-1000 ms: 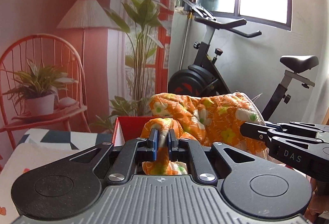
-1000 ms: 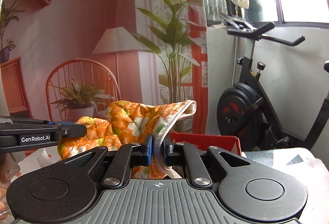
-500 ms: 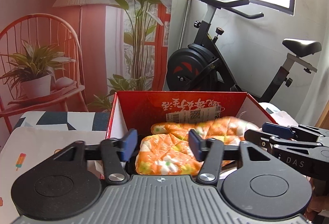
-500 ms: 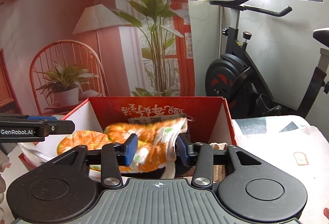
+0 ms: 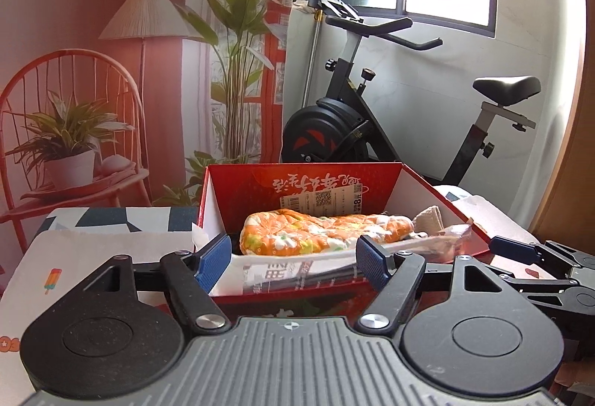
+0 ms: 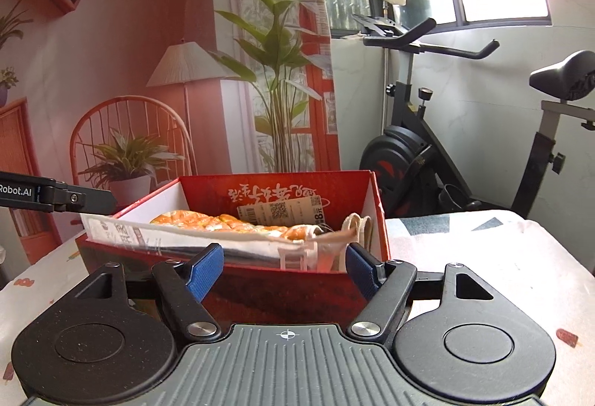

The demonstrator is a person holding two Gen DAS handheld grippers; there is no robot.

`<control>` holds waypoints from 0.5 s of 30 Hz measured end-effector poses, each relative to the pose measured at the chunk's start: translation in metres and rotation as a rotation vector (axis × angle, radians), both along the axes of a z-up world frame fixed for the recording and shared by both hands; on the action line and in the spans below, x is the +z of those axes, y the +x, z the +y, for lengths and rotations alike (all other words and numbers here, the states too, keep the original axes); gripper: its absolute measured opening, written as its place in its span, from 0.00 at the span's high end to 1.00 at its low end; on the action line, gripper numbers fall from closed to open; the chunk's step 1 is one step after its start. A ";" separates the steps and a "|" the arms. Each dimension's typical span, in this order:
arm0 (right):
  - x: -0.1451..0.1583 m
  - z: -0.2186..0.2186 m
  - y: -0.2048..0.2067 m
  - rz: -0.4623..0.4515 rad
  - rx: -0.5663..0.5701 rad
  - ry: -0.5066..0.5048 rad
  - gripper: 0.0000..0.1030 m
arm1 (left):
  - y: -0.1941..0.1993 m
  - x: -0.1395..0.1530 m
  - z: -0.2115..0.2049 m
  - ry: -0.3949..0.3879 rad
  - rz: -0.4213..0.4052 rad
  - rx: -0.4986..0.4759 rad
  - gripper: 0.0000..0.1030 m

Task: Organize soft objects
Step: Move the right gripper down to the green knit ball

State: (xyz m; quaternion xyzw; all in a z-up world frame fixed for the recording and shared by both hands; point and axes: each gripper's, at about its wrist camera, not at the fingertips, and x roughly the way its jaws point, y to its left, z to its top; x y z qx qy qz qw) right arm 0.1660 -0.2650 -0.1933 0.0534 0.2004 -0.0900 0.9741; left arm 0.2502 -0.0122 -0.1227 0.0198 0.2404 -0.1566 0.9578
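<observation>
An orange floral quilted cloth point(image 5: 319, 233) lies folded inside a red cardboard box point(image 5: 435, 194); it also shows in the right wrist view point(image 6: 230, 221) inside the same box point(image 6: 282, 288). A beige cloth item point(image 5: 427, 218) sits at the box's right end, also in the right wrist view point(image 6: 357, 225). My left gripper point(image 5: 293, 262) is open and empty, just in front of the box's near wall. My right gripper point(image 6: 284, 268) is open and empty, at the box's near wall. The right gripper's fingers point(image 5: 513, 248) show at the right of the left wrist view.
The box stands on a table with a white patterned cloth point(image 6: 483, 257). Paper packaging point(image 6: 178, 238) leans inside the near wall. An exercise bike point(image 5: 353, 123) stands behind the table. A printed backdrop with chair, lamp and plants point(image 5: 111, 89) fills the left.
Both grippers let go of the orange cloth, which dropped into the box, then opened wide and pulled back toward me.
</observation>
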 end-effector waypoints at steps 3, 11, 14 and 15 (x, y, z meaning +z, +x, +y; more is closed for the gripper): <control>-0.007 0.003 -0.016 -0.004 -0.004 0.005 0.33 | -0.012 -0.004 -0.005 0.027 -0.010 -0.021 0.26; -0.039 0.011 -0.047 0.035 -0.005 0.014 0.33 | -0.032 -0.039 -0.012 -0.010 0.085 -0.041 0.26; -0.053 0.014 -0.055 0.066 -0.005 0.040 0.33 | -0.032 -0.055 -0.013 -0.025 0.138 -0.043 0.26; -0.056 0.016 -0.057 0.071 0.006 0.046 0.33 | -0.031 -0.059 -0.013 -0.032 0.155 -0.042 0.26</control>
